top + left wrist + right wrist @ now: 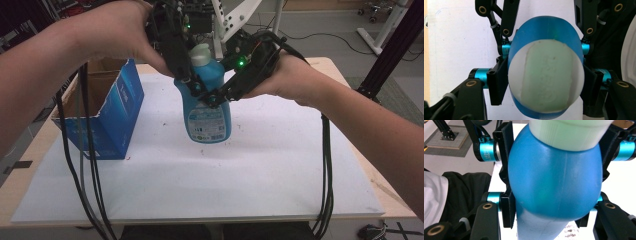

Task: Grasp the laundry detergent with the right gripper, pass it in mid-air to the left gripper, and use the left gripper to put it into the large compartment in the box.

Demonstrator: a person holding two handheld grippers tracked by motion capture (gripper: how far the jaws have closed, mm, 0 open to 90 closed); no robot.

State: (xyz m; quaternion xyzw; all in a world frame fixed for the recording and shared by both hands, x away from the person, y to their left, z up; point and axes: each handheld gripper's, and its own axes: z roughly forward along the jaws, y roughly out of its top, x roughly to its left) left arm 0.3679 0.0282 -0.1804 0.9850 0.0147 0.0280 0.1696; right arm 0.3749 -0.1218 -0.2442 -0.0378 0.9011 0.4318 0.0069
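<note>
Detergent bottle (207,107), blue plastic with a pale cap (201,54), hangs a little above the white sheet (250,170) near the middle of the table (30,150), pinched high on its shoulders from both sides. Left tongs (192,85) clench it from above, their jaws pressed flat against the two sides just under the cap; right tongs (212,97) come in at a slant and clench the same shoulder. Judging by its size, it is probably heavy if full, with smooth, curved walls that could slip or give under pressure, so the narrower shoulder below the cap seems the safest hold. Its front label (207,122) carries print too small to read, and raised lettering on the cap top stays illegible. An open blue carton (107,125) stands well apart at the left.
</note>
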